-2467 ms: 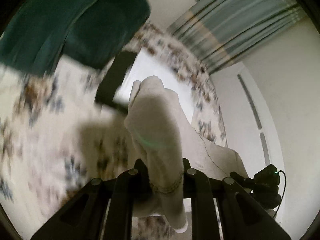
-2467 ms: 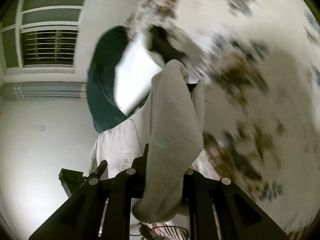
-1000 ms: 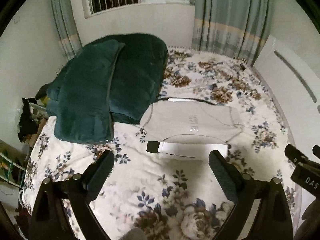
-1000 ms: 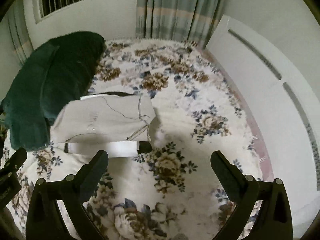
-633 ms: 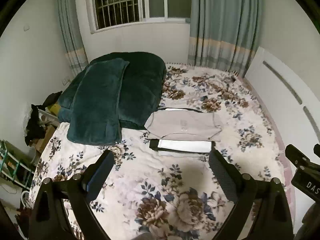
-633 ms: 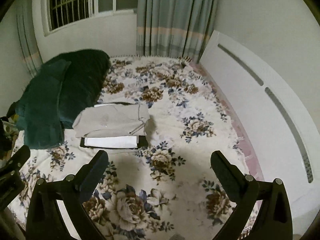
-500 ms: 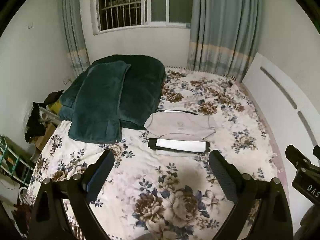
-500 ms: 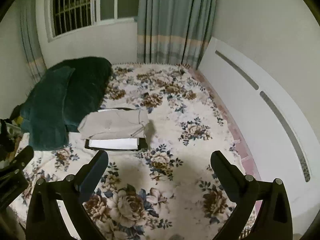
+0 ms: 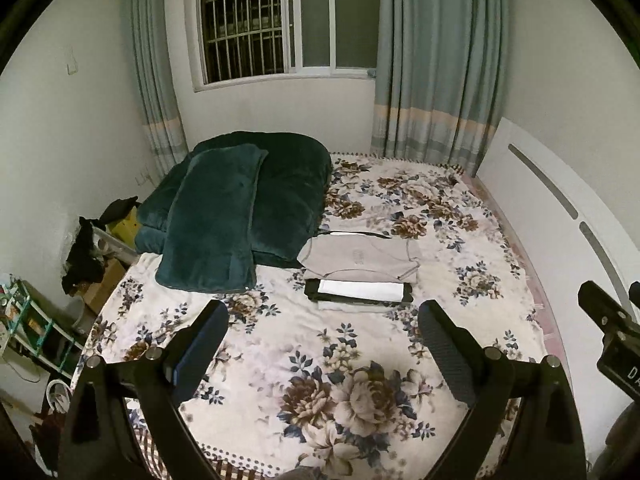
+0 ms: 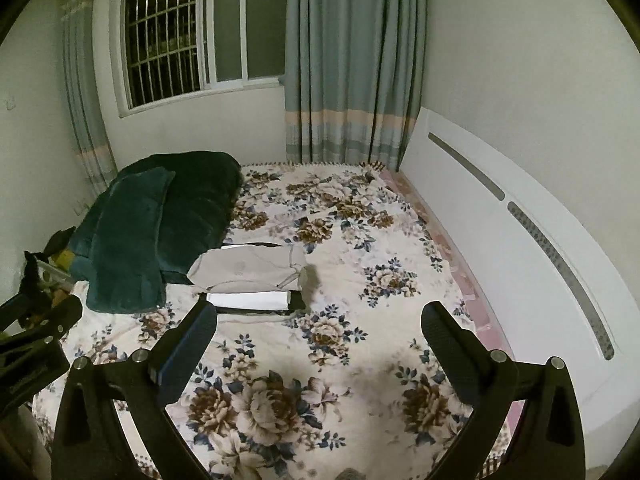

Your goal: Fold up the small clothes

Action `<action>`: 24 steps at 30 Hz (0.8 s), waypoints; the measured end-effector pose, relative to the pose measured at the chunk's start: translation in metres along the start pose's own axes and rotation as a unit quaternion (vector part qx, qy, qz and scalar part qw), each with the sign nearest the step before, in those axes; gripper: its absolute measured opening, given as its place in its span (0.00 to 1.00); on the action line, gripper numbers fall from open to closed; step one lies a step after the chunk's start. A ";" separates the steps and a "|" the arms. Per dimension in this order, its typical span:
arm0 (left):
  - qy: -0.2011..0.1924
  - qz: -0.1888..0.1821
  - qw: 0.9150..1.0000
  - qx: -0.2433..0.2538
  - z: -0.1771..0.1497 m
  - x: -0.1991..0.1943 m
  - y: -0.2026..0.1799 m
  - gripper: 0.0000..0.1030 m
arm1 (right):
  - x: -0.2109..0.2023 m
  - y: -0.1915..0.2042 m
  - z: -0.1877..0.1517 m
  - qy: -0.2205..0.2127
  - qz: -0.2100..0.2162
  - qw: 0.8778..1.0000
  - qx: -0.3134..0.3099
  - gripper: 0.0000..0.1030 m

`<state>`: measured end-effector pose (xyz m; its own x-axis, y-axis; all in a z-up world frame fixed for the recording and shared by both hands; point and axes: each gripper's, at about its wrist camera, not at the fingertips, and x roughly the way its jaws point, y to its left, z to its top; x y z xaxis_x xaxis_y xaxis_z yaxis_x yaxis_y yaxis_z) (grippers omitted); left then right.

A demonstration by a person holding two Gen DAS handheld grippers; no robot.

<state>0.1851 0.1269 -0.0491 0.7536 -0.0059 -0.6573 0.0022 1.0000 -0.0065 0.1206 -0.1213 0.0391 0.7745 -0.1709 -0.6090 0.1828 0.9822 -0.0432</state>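
A folded grey garment (image 9: 360,258) (image 10: 246,267) lies on the floral bedspread (image 9: 320,352) (image 10: 344,264), on top of a small stack. Under it a white folded piece (image 9: 362,288) (image 10: 248,299) and a black edge show at the near side. My left gripper (image 9: 323,322) hangs open well back from the stack, above the foot of the bed, holding nothing. My right gripper (image 10: 319,326) is open too, empty, to the right of and short of the stack.
A dark green quilt (image 9: 244,208) (image 10: 160,216) is heaped at the left beside the stack. A white headboard (image 10: 520,248) runs along the right. Window (image 9: 288,20) and curtains stand at the far wall. Clutter (image 9: 80,256) sits on the floor left of the bed.
Both grippers held the grey garment 2.5 s ago; it now lies folded on the stack. Both have opened and kept drawing back and up from the bed.
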 end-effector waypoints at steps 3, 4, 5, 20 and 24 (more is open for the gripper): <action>-0.009 0.006 1.000 0.001 -0.005 -0.013 0.000 0.94 | -0.011 0.001 -0.003 -0.007 0.004 1.000 -0.002 1.00; -0.011 0.007 1.000 0.001 -0.006 -0.017 0.000 0.94 | -0.015 0.002 -0.003 -0.009 0.006 1.000 -0.001 1.00; -0.012 0.009 1.000 0.001 -0.007 -0.019 0.000 0.94 | -0.015 0.002 -0.004 -0.010 0.009 1.000 -0.001 1.00; -0.022 0.013 1.000 -0.001 -0.006 -0.036 0.004 0.94 | -0.034 0.011 -0.004 -0.014 0.036 0.999 -0.019 1.00; -0.021 0.013 1.000 0.000 -0.007 -0.037 0.004 0.94 | -0.035 0.010 -0.004 -0.014 0.040 0.999 -0.019 1.00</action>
<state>0.1530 0.1312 -0.0301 0.7802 0.0207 -0.6252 -0.0187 0.9998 0.0098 0.0934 -0.1050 0.0570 0.8029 -0.0930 -0.5888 0.0965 0.9950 -0.0256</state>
